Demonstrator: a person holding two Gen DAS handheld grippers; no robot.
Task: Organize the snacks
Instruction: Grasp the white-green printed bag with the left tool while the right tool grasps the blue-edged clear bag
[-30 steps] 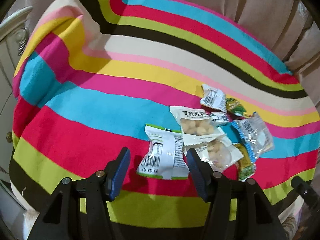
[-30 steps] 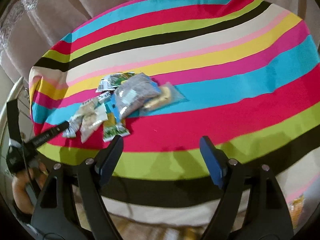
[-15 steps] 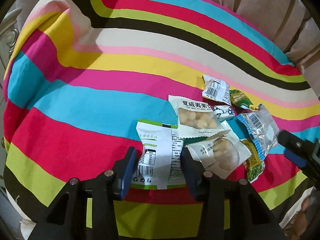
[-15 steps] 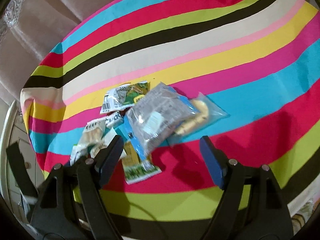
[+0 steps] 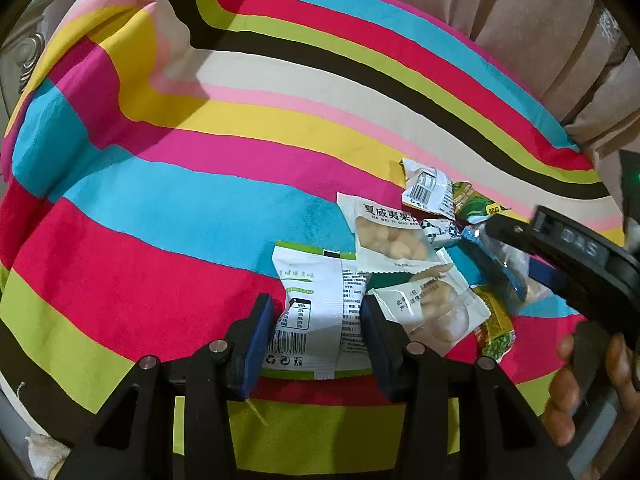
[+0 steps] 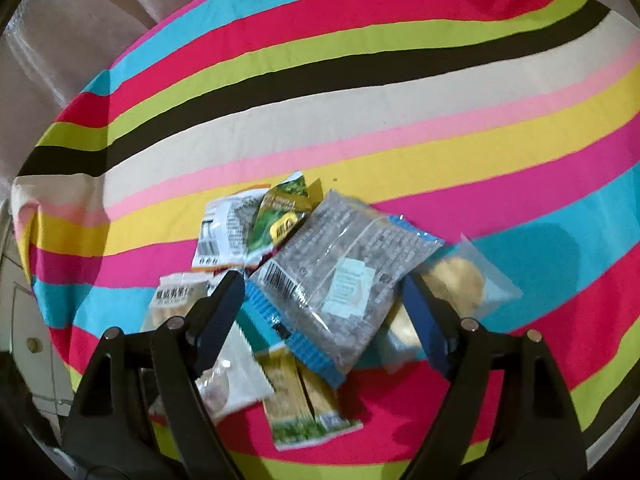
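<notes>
A pile of snack packets lies on a striped cloth [image 5: 160, 200]. My left gripper [image 5: 318, 320] is shut on a white and green packet [image 5: 316, 296], its blue pads pressing on the packet's two side edges. My right gripper [image 6: 322, 300] stands open astride a clear grey packet with blue ends [image 6: 340, 276], without pressing on it. In the left wrist view the right gripper [image 5: 520, 256] comes in from the right, with a person's hand [image 5: 580, 380] behind it. A white nut packet with a window [image 5: 388, 236] lies just beyond the held packet.
Around these lie a second nut packet [image 5: 432, 308], a barcode packet [image 5: 424, 188], a green packet [image 6: 280, 216], a yellow-green packet [image 6: 304, 400] and a clear bag of round crackers [image 6: 464, 280]. Beige curtains [image 5: 520, 20] hang behind. A white cabinet [image 6: 24, 340] stands beside the cloth.
My left gripper's fingers have narrowed onto the white and green packet. My right gripper has travelled over to the pile, now straddles the clear grey packet and has entered the left wrist view.
</notes>
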